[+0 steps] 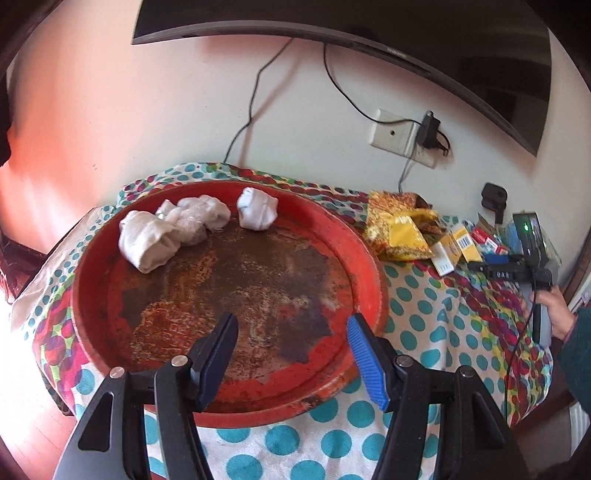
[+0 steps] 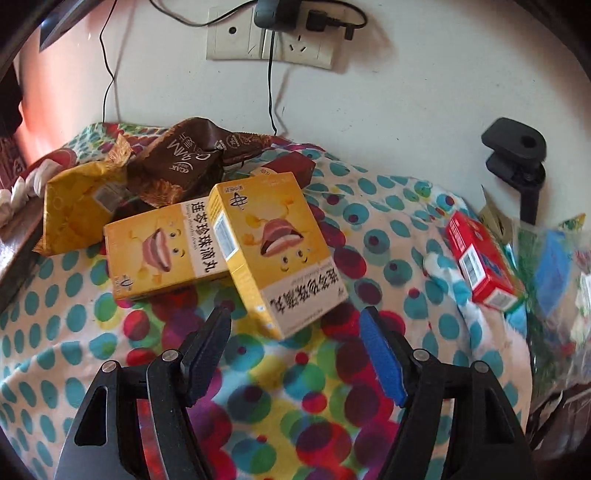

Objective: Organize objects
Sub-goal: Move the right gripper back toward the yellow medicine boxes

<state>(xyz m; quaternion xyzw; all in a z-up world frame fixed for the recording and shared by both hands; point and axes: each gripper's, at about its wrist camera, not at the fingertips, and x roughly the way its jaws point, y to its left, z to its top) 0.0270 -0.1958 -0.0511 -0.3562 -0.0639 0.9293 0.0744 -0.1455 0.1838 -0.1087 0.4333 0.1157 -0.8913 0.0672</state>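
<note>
A round red tray [image 1: 369,266] with a worn, rusty floor sits on the dotted cloth. Several white sock bundles [image 1: 155,236] lie at its far left. My left gripper [image 1: 291,321] is open and empty above the tray's near part. My right gripper [image 2: 295,314] is open and empty, just in front of a tilted yellow box [image 2: 273,243] that leans on a second yellow box [image 2: 159,251]. Behind them lie a yellow snack bag [image 2: 74,206] and a brown wrapper [image 2: 181,162]. A red box [image 2: 480,258] lies to the right.
The dotted cloth [image 2: 369,229] covers the table against a white wall with sockets [image 2: 269,40] and cables. A black clamp [image 2: 517,155] stands at the back right. Clear bags with blue items [image 2: 554,266] lie at the far right. A dark screen [image 1: 369,29] hangs above.
</note>
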